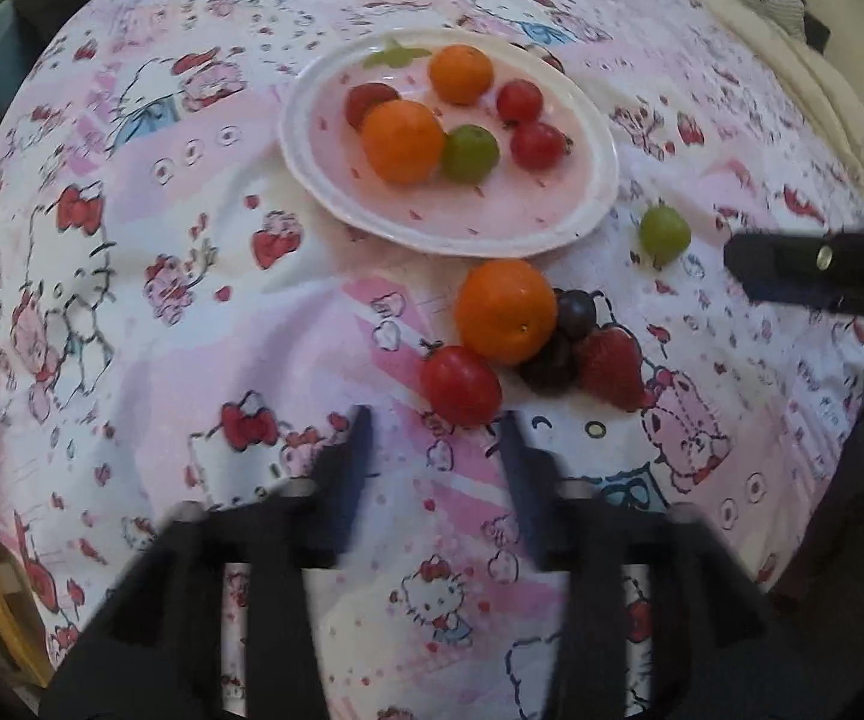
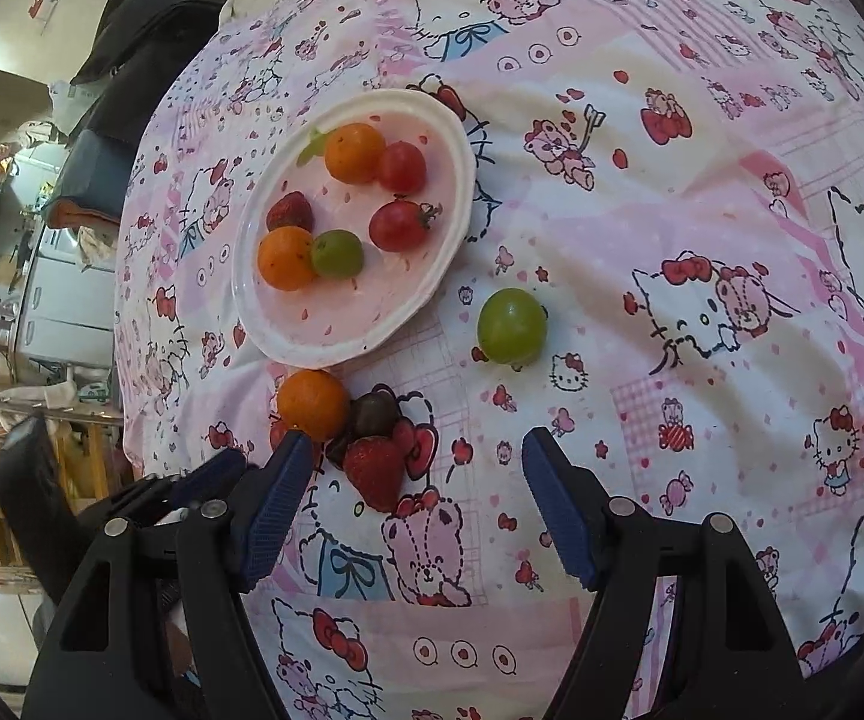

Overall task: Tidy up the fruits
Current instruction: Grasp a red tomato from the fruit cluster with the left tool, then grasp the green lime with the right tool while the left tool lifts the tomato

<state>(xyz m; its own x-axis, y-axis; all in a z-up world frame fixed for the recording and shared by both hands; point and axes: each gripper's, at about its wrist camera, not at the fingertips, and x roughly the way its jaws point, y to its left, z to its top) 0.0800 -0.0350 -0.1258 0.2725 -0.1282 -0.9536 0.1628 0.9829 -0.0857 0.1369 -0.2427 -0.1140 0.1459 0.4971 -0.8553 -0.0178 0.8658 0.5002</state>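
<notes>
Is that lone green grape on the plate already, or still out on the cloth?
Still out. The lone green grape lies on the patterned cloth, apart from the plate, whose rim it does not touch.

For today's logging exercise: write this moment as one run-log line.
left gripper: open, empty | right gripper: open, empty | plate: six fruits | cloth: orange, tomato, strawberry, green grape

Pink cartoon-cat cloth [image 2: 642,228]; white-rimmed pink plate [image 2: 288,354]; orange, red, green fruits.

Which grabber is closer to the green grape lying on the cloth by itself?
Probably right. The right gripper is open just below the lone green grape; the left gripper sits behind a cherry tomato, farther off.
</notes>
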